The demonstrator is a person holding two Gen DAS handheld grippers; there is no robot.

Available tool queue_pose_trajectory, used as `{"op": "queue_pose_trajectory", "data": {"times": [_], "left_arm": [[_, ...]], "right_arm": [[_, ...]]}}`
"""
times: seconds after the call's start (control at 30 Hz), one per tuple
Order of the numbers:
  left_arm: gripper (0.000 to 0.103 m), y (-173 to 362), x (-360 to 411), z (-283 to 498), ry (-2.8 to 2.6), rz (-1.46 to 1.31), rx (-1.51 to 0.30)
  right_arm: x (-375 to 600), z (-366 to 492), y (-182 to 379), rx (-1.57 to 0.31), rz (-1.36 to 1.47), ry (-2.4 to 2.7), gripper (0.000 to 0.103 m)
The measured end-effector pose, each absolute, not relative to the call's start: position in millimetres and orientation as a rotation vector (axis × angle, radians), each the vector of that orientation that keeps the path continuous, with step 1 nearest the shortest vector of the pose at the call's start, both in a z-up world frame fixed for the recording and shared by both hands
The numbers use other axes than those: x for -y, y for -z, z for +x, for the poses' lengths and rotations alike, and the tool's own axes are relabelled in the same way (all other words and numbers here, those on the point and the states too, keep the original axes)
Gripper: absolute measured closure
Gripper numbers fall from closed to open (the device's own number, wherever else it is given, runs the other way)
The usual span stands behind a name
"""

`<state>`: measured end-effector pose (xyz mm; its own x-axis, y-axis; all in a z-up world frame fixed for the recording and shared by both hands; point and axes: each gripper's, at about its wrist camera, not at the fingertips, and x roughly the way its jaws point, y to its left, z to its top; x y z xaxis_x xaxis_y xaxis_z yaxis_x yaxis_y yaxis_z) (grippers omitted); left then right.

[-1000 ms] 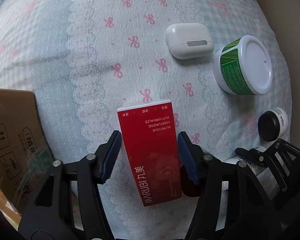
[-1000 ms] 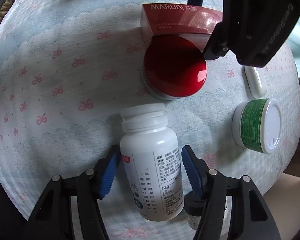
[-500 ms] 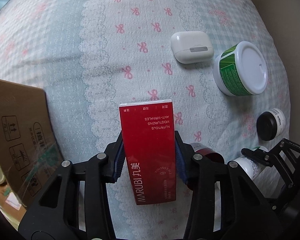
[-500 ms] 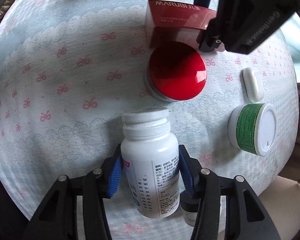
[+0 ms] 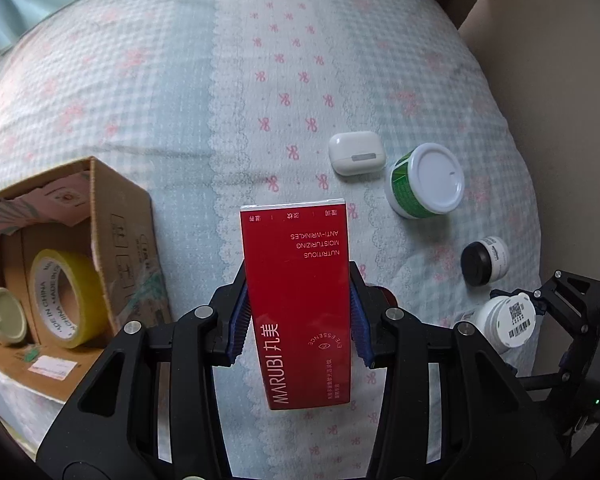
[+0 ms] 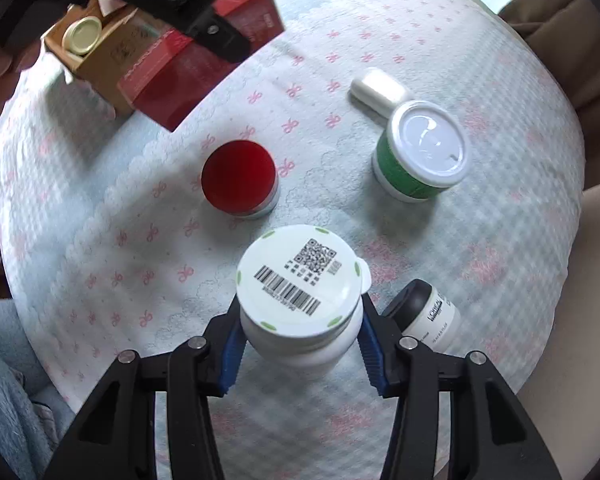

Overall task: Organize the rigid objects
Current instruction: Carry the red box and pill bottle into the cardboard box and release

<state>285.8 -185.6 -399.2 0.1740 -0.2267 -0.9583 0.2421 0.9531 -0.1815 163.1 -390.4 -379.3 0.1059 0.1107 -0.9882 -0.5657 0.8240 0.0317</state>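
Step in hand: both picks done, carry phase starting. Left hand-held gripper (image 5: 298, 322) has its jaws clenched on the long sides of the red box (image 5: 296, 300), which hangs clear of the bed cover (image 5: 160, 92), w/ the cardboard box (image 5: 116, 236) open just to its left. Right hand-held gripper (image 6: 300, 340) is clamped on the white bottle (image 6: 298, 280), cap up toward the camera, also off the cover. Both sets of jaws were just closing and now press on their loads.

Next move, prob.: swing each item over to the cardboard box, already holding a tape roll (image 5: 64, 294) and a pale lid (image 5: 4, 316), then lower and let go. Calls for clearing the box wall and keeping the two grippers from crossing, since they sit close together.

Pose: right points about straight down; left points steeply down, tilted a bit fwd. Left behind on the cover: red-lid jar (image 6: 239, 178), green tub (image 6: 420, 152), earbud case (image 5: 356, 153), small black-cap jar (image 6: 422, 316).
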Motion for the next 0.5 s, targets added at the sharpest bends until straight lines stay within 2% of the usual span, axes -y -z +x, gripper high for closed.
{"op": "queue_pose_trajectory", "data": {"times": [0.23, 0.5], "left_arm": [[0.064, 333, 162, 262, 0.324, -0.037, -1.257], [0.064, 258, 103, 227, 0.263, -0.092, -1.159]], "right_arm": [[408, 160, 323, -1.331, -0.191, -0.421, 0.057], [384, 156, 259, -1.249, -0.124, -0.414, 0.057]]}}
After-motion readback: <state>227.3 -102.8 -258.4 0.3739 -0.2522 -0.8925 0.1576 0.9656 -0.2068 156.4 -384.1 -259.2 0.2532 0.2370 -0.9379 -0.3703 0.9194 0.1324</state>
